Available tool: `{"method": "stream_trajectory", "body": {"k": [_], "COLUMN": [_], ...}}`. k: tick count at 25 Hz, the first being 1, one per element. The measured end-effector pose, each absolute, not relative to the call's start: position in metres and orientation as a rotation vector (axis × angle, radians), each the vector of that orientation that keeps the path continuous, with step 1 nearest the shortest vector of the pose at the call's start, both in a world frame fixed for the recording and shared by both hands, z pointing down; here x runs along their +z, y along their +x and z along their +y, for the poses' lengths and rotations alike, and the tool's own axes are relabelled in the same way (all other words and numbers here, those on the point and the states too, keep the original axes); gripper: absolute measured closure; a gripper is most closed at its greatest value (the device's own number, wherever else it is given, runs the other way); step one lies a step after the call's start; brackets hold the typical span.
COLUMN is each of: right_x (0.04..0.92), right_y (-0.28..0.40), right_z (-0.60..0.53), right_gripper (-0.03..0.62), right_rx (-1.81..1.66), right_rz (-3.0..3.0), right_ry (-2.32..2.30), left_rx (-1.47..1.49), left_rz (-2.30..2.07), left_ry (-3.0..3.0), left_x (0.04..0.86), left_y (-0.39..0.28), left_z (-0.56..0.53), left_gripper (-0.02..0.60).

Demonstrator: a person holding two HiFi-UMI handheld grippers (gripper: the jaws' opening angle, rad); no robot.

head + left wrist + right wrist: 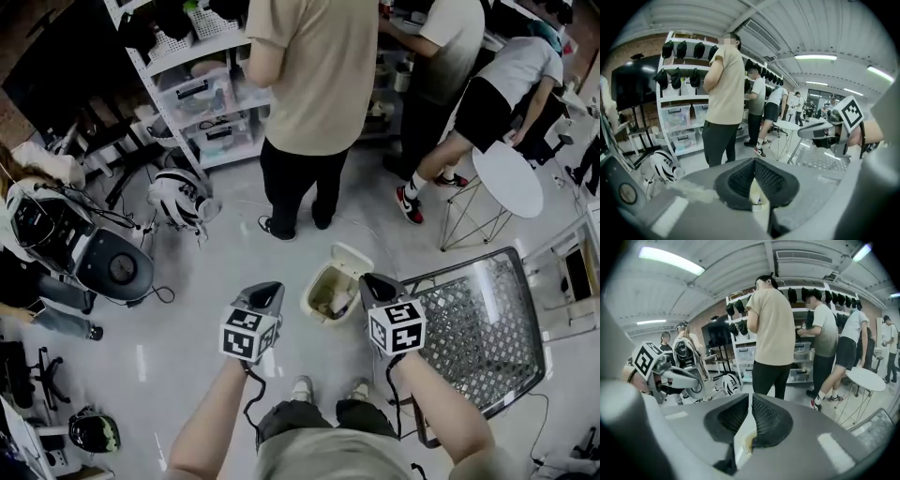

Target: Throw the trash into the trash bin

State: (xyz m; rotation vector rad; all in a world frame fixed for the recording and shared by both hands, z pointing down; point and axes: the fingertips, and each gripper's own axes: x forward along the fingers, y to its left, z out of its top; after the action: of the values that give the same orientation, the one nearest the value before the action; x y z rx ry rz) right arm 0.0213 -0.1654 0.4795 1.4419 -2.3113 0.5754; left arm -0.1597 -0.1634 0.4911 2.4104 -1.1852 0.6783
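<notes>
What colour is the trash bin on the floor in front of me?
The trash bin is cream, off-white; the head view shows it best.

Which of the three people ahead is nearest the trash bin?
The person in the beige shirt and black trousers, straight beyond the trash bin; the grey-shirted person and the bent-over person in shorts stand farther right.

Your left gripper [270,287] and right gripper [375,280] were both grey and wedge-shaped. Each carried a cube [248,333] of black-and-white square markers at its rear, and a thin black cable [251,405] hung from beneath each one. In the gripper views their broad grey shells ran smooth to the tips, where the jaws were lined with black pads [740,178] moulded in a fine mesh pattern. You wore a khaki shirt [328,459], dark trousers or shorts [309,419] and pale shoes [302,387].
</notes>
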Motion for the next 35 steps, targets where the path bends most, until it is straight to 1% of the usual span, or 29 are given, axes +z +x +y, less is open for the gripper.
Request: {"method": "stream_trajectory", "body": {"k": [6, 14, 18, 28, 35], "right_x": [0.381, 0.289, 0.249, 0.160, 0.132], "right_y": [0.040, 0.056, 0.066, 0.091, 0.098], "right_z": [-0.131, -0.079, -0.060, -0.011, 0.016], "right_gripper": [0.583, 0.588, 0.589, 0.589, 0.589], "right_rx": [0.506, 0.312, 0.269, 0.059, -0.066], "right_rz": [-2.427, -2.530, -2.569, -2.678, -2.702], "right_ry": [1.518, 1.502, 1.527, 1.630, 1.607], "left_rx": [0.637, 0.531, 0.447, 0.345, 0.287], "left_rz": [-1.191, -1.251, -1.284, -1.255, -1.274], "left_ry": [2.557, 2.734, 2.821, 2.969, 3.016], "left_x": [0.405, 0.305, 0.260, 0.188, 0.165], "left_y": [-0.135, -0.114, -0.105, -0.076, -0.070], "left_z": [-0.139, -0.107, -0.094, -0.057, -0.034], "left_gripper": [0.578, 0.578, 0.578, 0.578, 0.578]}}
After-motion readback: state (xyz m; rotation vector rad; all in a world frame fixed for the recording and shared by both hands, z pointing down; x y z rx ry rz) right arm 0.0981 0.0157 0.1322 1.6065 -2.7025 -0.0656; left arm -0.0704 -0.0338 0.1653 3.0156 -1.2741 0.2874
